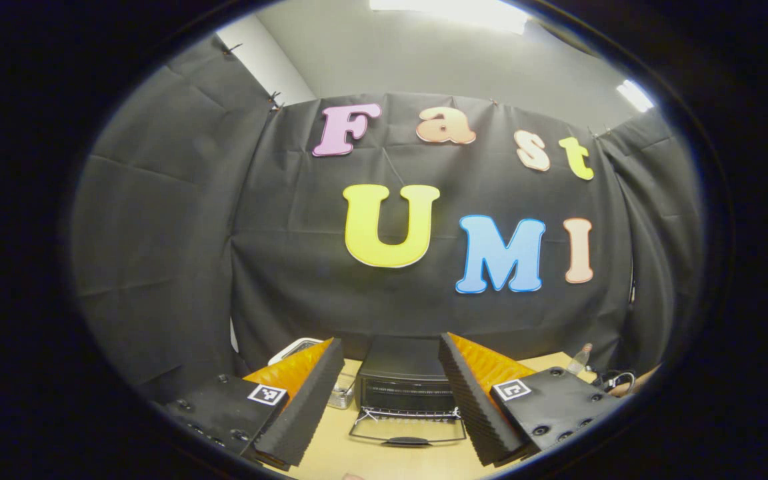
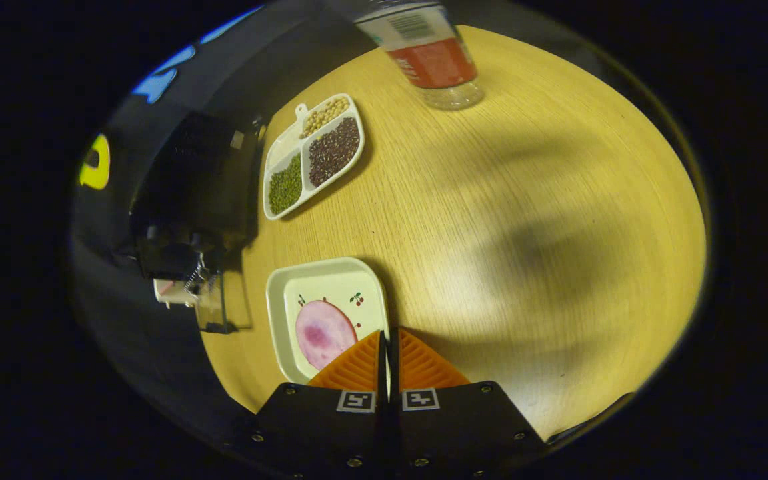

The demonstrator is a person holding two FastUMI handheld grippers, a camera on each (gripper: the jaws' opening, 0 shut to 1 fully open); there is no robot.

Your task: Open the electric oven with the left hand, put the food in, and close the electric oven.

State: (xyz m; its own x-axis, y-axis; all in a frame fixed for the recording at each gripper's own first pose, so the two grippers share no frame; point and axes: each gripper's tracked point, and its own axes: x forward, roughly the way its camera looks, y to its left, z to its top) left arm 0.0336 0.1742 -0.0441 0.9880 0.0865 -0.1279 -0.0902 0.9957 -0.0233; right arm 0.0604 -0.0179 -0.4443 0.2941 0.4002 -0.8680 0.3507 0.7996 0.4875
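Plate (image 2: 331,280) rim sat pinched in closed right gripper (image 2: 389,347); oven (image 1: 405,383), door down, lay straight ahead of open left gripper (image 1: 391,400).

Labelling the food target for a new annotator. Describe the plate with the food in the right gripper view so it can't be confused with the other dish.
Start at the light wooden table and look to the right gripper at its near edge. Its shut fingers meet over the rim of a square cream plate holding a round pink slice of ham. The other dish, a white divided tray farther back, has three compartments of beans and grains instead.
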